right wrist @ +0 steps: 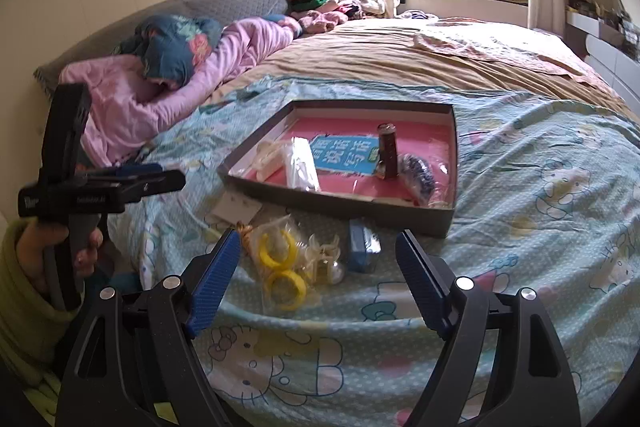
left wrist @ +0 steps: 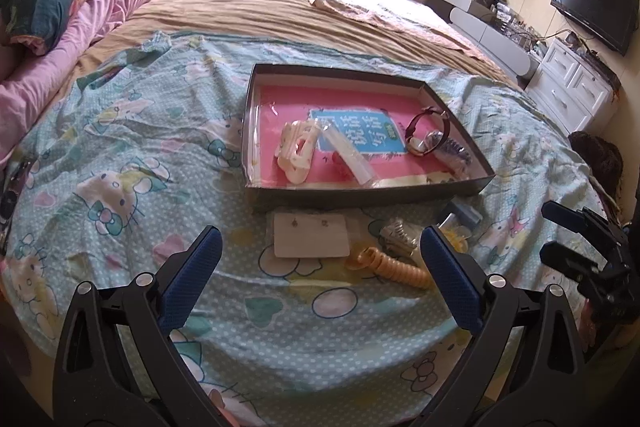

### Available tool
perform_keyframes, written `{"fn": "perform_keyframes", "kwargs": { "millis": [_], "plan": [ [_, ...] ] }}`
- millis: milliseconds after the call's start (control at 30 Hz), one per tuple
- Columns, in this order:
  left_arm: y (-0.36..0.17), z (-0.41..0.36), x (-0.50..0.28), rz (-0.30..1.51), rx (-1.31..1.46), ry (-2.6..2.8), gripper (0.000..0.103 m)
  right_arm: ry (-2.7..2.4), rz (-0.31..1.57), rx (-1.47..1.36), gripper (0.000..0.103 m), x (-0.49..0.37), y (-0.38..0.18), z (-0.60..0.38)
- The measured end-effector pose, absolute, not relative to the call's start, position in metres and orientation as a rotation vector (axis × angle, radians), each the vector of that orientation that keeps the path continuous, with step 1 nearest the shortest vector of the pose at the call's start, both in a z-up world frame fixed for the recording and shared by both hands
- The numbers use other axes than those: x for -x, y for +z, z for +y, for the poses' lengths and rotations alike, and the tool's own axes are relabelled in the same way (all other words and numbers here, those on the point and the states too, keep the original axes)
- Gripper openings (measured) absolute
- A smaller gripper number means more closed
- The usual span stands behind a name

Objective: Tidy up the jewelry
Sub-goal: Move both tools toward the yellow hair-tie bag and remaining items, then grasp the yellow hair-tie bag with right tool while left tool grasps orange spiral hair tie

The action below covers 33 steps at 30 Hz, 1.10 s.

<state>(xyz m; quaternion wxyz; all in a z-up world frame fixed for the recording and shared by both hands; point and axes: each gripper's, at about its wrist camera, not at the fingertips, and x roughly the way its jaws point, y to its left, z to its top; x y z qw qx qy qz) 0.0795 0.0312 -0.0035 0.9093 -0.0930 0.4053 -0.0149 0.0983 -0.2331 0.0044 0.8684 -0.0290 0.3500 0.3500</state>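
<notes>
The left gripper (left wrist: pixel 320 267) is hanging released over the bed (left wrist: pixel 120 155), nothing between its pads, and the right gripper (right wrist: pixel 318 273) is gaping empty likewise. Just ahead of them an earring card (left wrist: pixel 310 235), a coiled hair tie (left wrist: pixel 396 269), yellow rings in a bag (right wrist: pixel 280 267) and a small blue box (right wrist: pixel 363 245) are lying loose. Farther on at twelve o'clock, the tray (left wrist: pixel 360 197) is holding a cream hair claw (left wrist: pixel 298 151) and a watch (left wrist: pixel 426 131).

Hovering over the bedsheet (left wrist: pixel 120 147), left gripper (left wrist: pixel 320 283) jaws wide, earring card (left wrist: pixel 310 235) and orange spiral hair tie (left wrist: pixel 394 269) between, tray (left wrist: pixel 360 195) beyond.
</notes>
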Motion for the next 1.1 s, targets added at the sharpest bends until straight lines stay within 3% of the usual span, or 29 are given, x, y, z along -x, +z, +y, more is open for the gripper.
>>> {"fn": "perform_keyframes", "kwargs": {
  "millis": [333,533,900,1100],
  "plan": [
    [-0.031,0.032,-0.08,0.917,0.218,-0.052,0.067,0.773,0.778,0.162,0.073,-0.088,-0.032,-0.198],
    [-0.038,0.027,-0.081,0.941,0.222,-0.075,0.057,0.772,0.784,0.212,0.062,-0.086,-0.045,-0.184],
    [-0.051,0.014,-0.086,0.987,0.255,-0.144,0.05,0.758,0.798,0.257,0.055,-0.089,-0.059,-0.172],
    [-0.06,0.006,-0.092,1.014,0.296,-0.193,0.046,0.755,0.794,0.245,0.04,-0.094,-0.062,-0.175]
  ]
}}
